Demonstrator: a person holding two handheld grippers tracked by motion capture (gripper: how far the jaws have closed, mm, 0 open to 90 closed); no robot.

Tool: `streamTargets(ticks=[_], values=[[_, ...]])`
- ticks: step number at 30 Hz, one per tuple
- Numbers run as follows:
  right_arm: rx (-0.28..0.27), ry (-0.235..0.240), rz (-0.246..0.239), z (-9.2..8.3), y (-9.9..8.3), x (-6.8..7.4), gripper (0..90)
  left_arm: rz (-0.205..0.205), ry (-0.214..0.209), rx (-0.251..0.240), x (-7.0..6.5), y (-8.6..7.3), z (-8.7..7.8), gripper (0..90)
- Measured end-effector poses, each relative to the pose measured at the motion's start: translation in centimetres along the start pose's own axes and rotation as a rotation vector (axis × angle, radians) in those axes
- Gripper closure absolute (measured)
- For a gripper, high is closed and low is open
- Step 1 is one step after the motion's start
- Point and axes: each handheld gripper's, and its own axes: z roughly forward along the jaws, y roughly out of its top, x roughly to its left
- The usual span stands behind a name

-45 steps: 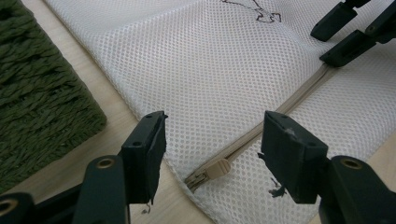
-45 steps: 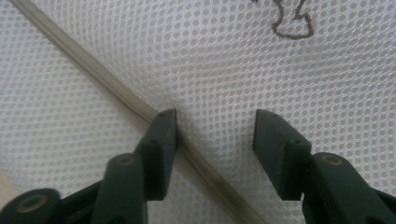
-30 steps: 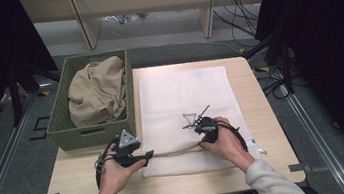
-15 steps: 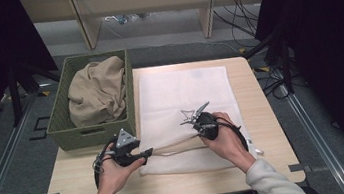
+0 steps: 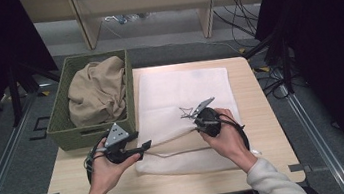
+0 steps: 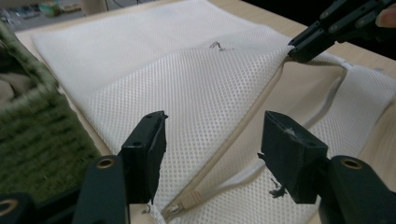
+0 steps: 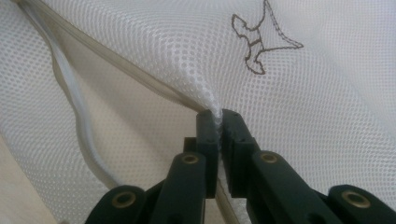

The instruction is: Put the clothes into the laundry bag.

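At the near edge of the table (image 5: 269,165), our right gripper (image 7: 218,119) has just closed its jaws and pinches a fold of the white mesh laundry bag (image 5: 184,90), lifting the upper layer along the zipper (image 6: 243,126). Our left gripper (image 6: 212,149) holds its jaws well apart over the zipper's near end, with the mesh between them but unpressed. The bag lies flat on the pale wooden table, beside a green woven basket (image 5: 60,124) holding crumpled tan cloth (image 5: 96,89). Its fabric is fine, dotted netting with a small brown embroidered figure (image 7: 259,39) and a cream zipper tape. The open mouth shows a pale inner layer. What the figure depicts we cannot make out.
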Motion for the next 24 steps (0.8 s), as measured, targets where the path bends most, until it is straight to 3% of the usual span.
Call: streamTargets(ticks=[4,5,6,9,11,13,14,15,17,20,24], values=[[-0.03,-0.007,0.0,-0.6,0.3,0.0,87.2,0.006,0.02,-0.04,0.1,0.8,-0.4,28.8],[-0.03,-0.007,0.0,-0.6,0.3,0.0,87.2,0.013,0.045,-0.055,0.2,1.2,-0.7,28.8],[-0.039,-0.003,0.013,-0.9,0.4,0.1,87.3,0.04,0.084,-0.063,0.4,1.8,-1.0,23.2],[-0.051,0.009,-0.002,-1.0,0.3,0.0,87.3,0.051,0.135,-0.085,1.0,2.8,-1.5,17.4],[-0.051,0.008,-0.004,-1.1,0.3,0.0,87.3,0.049,0.146,-0.087,1.1,3.0,-1.6,15.3],[-0.058,-0.006,0.041,-1.4,0.2,0.1,87.4,0.066,0.181,-0.092,2.0,3.9,-1.9,15.0],[-0.066,-0.009,0.016,-1.5,0.3,-0.1,87.3,0.066,0.181,-0.092,2.0,3.9,-1.9,14.8],[-0.057,-0.006,0.018,-1.6,0.3,-0.2,87.3,0.065,0.213,-0.1,2.8,4.3,-1.7,14.4],[-0.057,-0.006,0.037,-1.7,0.2,-0.1,87.3,0.069,0.234,-0.092,3.5,4.6,-1.6,12.5],[-0.063,-0.001,0.029,-1.7,0.1,-0.2,87.4,0.048,0.254,-0.083,4.3,4.8,-1.2,10.2],[-0.088,-0.006,0.037,-2.0,0.2,-0.2,87.4,0.028,0.318,-0.051,6.9,5.8,-0.3,6.9]])
